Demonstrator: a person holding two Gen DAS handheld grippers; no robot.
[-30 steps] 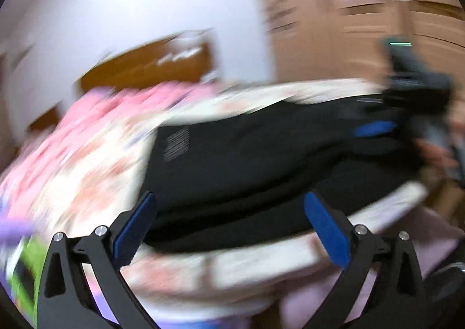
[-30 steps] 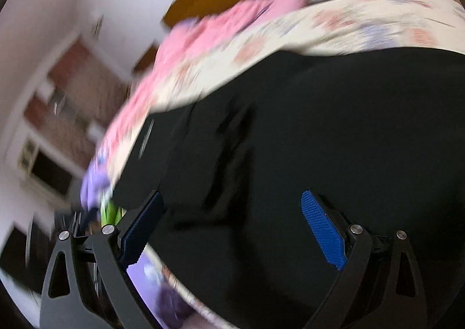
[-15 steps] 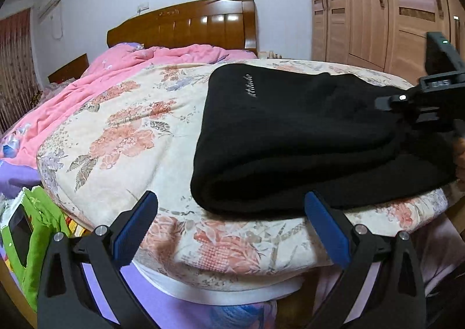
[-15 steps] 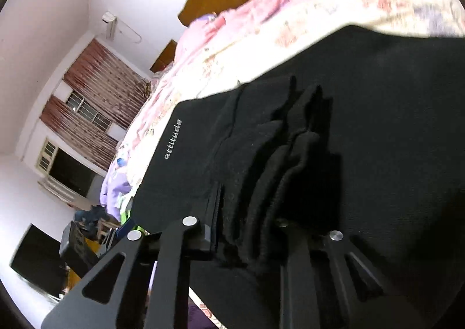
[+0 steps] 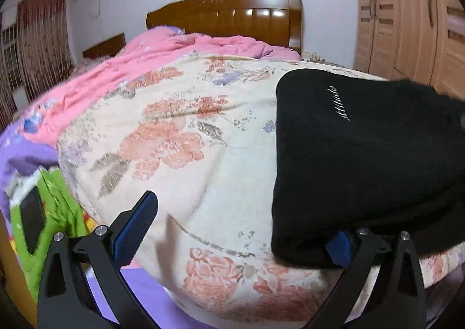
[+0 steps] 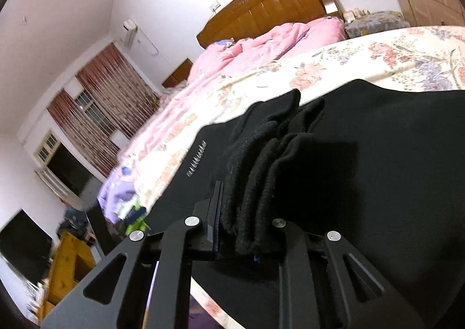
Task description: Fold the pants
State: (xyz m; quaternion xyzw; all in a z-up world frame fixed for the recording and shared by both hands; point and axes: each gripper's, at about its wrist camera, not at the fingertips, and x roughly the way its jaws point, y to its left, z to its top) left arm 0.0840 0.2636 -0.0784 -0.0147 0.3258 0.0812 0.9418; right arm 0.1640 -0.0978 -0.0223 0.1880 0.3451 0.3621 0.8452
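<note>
Now the right gripper (image 6: 247, 236) is squeezing the black pants (image 6: 377, 183) near the bed (image 5: 189, 154) edge; the open left gripper (image 5: 238, 230) is sliding one finger under them.

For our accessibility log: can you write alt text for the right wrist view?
The right tool is shut on a bunched edge of black pants lying on a flowered bedspread. Behind are a pink blanket and a wooden headboard.

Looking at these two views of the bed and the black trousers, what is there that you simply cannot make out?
- Right wrist view: the right claw pinches bunched layers of the black fleece pants; its pads are buried in the cloth.
- Left wrist view: the open left claw has one blue pad under the pants' edge, so contact is unclear.
- Left wrist view: the pants run off the right edge.
- The green item beside the floral bedspread is blurred.
</note>
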